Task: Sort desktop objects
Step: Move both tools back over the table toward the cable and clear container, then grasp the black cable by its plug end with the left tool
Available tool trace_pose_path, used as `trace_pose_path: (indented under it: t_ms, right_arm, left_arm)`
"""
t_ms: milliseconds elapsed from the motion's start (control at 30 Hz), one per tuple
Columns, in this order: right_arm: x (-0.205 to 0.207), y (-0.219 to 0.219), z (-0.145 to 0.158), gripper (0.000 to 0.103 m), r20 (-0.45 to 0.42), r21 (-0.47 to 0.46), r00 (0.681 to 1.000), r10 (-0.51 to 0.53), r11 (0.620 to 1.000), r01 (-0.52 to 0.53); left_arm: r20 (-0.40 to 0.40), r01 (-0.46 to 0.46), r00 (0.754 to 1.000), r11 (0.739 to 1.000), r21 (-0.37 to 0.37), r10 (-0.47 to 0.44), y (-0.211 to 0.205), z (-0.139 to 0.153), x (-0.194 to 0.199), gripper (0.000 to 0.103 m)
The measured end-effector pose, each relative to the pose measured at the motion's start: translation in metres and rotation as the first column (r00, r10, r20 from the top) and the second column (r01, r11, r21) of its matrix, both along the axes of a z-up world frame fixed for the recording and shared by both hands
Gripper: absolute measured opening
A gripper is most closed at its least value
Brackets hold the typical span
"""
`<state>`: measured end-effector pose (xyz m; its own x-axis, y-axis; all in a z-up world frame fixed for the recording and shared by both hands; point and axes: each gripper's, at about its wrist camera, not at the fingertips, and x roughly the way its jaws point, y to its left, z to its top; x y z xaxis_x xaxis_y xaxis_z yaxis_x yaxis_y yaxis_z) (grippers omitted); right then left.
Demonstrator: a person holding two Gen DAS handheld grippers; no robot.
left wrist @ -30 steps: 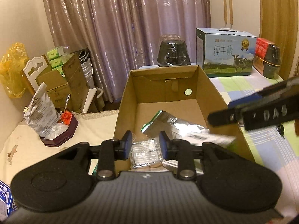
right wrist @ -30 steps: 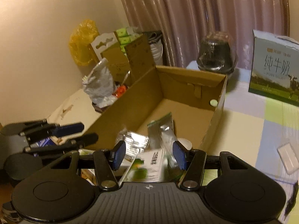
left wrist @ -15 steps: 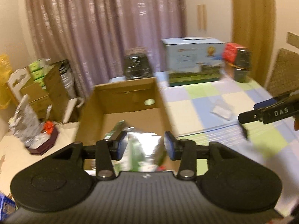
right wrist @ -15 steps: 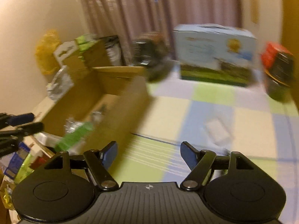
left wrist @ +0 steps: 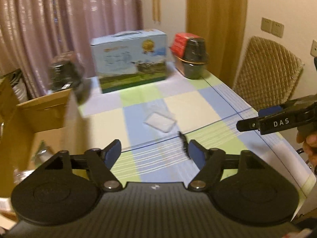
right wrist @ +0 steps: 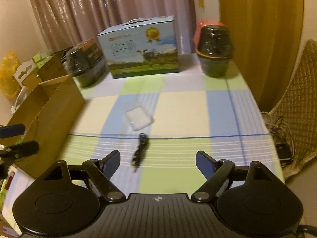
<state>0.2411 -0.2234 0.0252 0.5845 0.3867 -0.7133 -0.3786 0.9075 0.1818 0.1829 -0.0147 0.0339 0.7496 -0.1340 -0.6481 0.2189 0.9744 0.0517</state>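
A small clear plastic case (left wrist: 160, 122) (right wrist: 139, 119) lies on the checked tablecloth, and a small black clip-like item (left wrist: 183, 143) (right wrist: 140, 150) lies just in front of it. My left gripper (left wrist: 154, 151) hovers over the cloth, jaws opening, nothing between them. My right gripper (right wrist: 158, 159) is also opening and empty, with the black item just beyond its left finger. In the left wrist view the right gripper (left wrist: 277, 117) shows at the right edge. The open cardboard box (left wrist: 39, 119) (right wrist: 49, 109) with packets inside stands at the table's left.
At the back of the table stand a blue milk carton (left wrist: 130, 59) (right wrist: 140, 49) and two dark wrapped pots (right wrist: 215, 53) (right wrist: 85, 65). A wicker chair (left wrist: 265, 75) with cables (right wrist: 281, 130) is at the right edge. Boxes and bags crowd the far left.
Both grippers dropped their packets into the cardboard box, swung right from it to over the checked cloth, and their jaws widened.
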Motion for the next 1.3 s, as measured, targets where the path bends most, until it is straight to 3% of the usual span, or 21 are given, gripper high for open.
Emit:
trace_pose_path:
  t_ms: [300, 500, 600, 700, 800, 933, 1067, 1200, 1300]
  right_arm:
    - [0.029, -0.032, -0.026, 0.101, -0.014, -0.040, 0.998, -0.058, 0.998, 0.057]
    - [0.047, -0.042, -0.046, 0.101, -0.018, -0.137, 0.996, -0.088, 0.987, 0.084]
    - [0.055, -0.049, -0.055, 0.101, 0.000, -0.120, 0.995, -0.099, 0.988, 0.098]
    - [0.057, -0.052, -0.062, 0.101, 0.082, -0.114, 0.994, -0.078, 0.990, 0.087]
    - [0.068, -0.052, -0.069, 0.101, 0.060, -0.142, 0.991, -0.118, 0.982, 0.126]
    - [0.083, -0.063, -0.074, 0.101, -0.033, -0.012, 0.988, -0.151, 0.988, 0.151]
    - [0.087, -0.050, -0.075, 0.101, -0.002, -0.054, 0.995, -0.101, 0.993, 0.101]
    - [0.092, -0.040, -0.081, 0.101, -0.006, -0.044, 0.998, -0.070, 0.997, 0.069]
    - [0.095, -0.036, -0.083, 0.101, 0.000, -0.033, 0.998, -0.061, 0.998, 0.060]
  left_arm:
    - [-0.080, 0.031, 0.996, 0.999, 0.012, -0.030, -0.048, -0.057, 0.059, 0.084]
    - [-0.085, 0.034, 0.996, 0.999, 0.007, -0.033, -0.058, -0.095, 0.081, 0.084]
    - [-0.069, 0.032, 0.997, 0.999, 0.007, -0.032, -0.062, -0.109, 0.088, 0.085]
    - [-0.055, 0.042, 0.998, 0.998, 0.037, -0.040, -0.066, -0.122, 0.093, 0.088]
    - [-0.082, 0.048, 0.996, 0.999, 0.015, -0.047, -0.068, -0.130, 0.102, 0.087]
    - [-0.106, 0.059, 0.993, 0.998, -0.013, -0.061, -0.069, -0.134, 0.113, 0.066]
    - [-0.128, 0.073, 0.989, 0.997, 0.012, -0.071, -0.075, -0.140, 0.120, 0.047]
    - [-0.140, 0.094, 0.986, 0.995, 0.038, -0.088, -0.079, -0.146, 0.122, 0.036]
    - [-0.149, 0.110, 0.984, 0.992, 0.055, -0.101, -0.082, -0.150, 0.121, 0.020]
